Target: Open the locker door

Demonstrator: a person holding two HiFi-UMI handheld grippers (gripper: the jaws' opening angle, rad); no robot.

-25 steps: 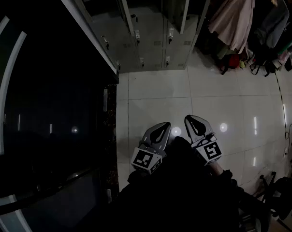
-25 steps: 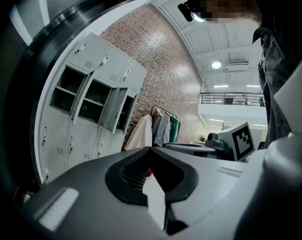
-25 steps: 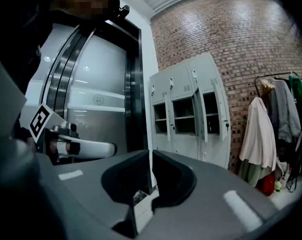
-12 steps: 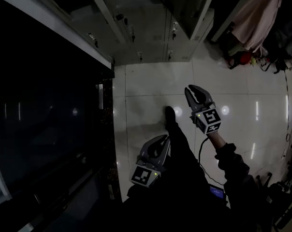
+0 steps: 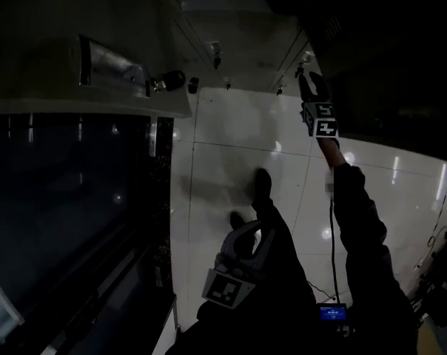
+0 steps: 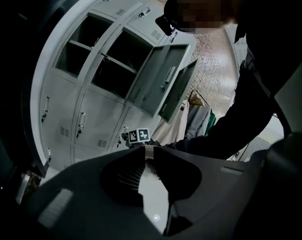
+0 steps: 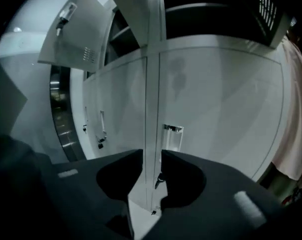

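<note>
I see the right gripper (image 5: pixel 311 81) stretched well out ahead, its jaws opening with nothing pinched between them. Just beyond its tips, slightly to the right, stands the closed locker door (image 7: pixel 216 109) with its handle (image 7: pixel 172 137). A small key (image 7: pixel 159 180) hangs lower, in line with the gap. My left gripper (image 5: pixel 254 234) hangs low and near, jaws a narrow slit apart, empty.

Two tongs (image 5: pixel 247 229), two open locker doors (image 6: pixel 163 79).
</note>
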